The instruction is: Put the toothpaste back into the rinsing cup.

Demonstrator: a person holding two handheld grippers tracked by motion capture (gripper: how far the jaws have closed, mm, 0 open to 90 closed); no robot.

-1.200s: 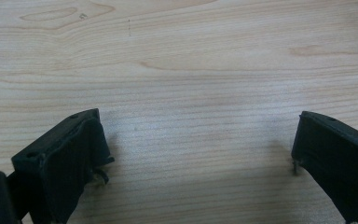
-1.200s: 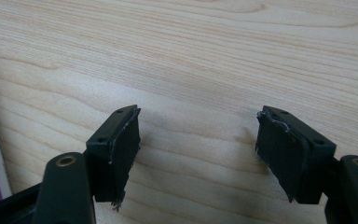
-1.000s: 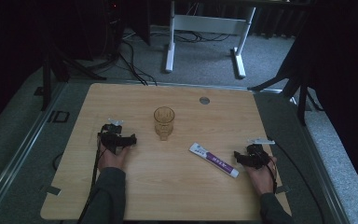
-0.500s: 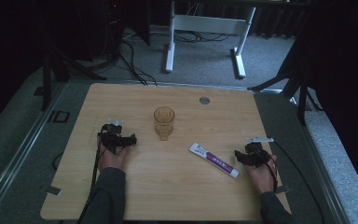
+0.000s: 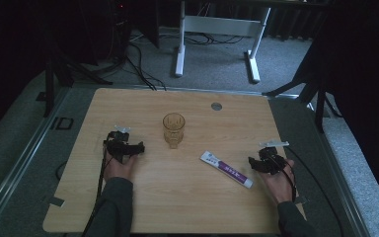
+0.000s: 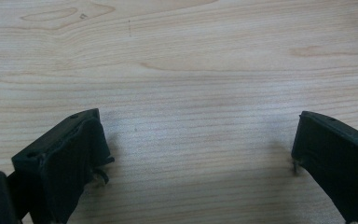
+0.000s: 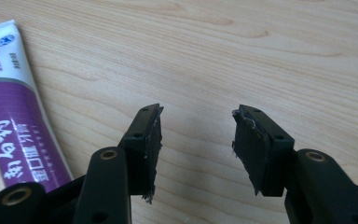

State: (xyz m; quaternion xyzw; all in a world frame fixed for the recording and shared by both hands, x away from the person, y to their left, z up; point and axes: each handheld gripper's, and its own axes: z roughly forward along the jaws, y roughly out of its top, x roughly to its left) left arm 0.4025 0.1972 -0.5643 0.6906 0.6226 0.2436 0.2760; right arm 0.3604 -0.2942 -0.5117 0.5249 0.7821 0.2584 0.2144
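Right gripper point(image 5: 254, 163): held in the person's right hand point(image 5: 279, 178), just right of the toothpaste tube; its jaws have just been closing and now stand partly apart, with bare wood between them and nothing gripped. In the right gripper view point(image 7: 196, 135) the tube lies just outside the left-hand jaw, close to it; whether the two touch cannot be told.

Toothpaste tube point(image 5: 226, 169): white and purple, lying flat on the table, slanting from its upper-left end down to its lower-right end; the same tube point(image 7: 14, 112) carries printed characters on its purple band in the right gripper view.

Left gripper point(image 5: 137, 149): held in the person's left hand point(image 5: 119, 165), well to the left of the toothpaste tube, jaws pointing toward it. In the left gripper view point(image 6: 196, 149) the jaws stand wide apart, with only wood grain between them.

Glass point(image 5: 173, 129): amber, patterned, upright, up and to the left of the toothpaste tube, between the two grippers and farther from the person.

Table point(image 5: 187, 207): light wood with rounded corners, bearing the toothpaste tube right of its centre.

Grommet point(image 5: 216, 106): small round grey disc in the tabletop, beyond the toothpaste tube near the far edge.

Stand point(image 5: 217, 29): white metal frame on the grey carpet, well beyond the table.
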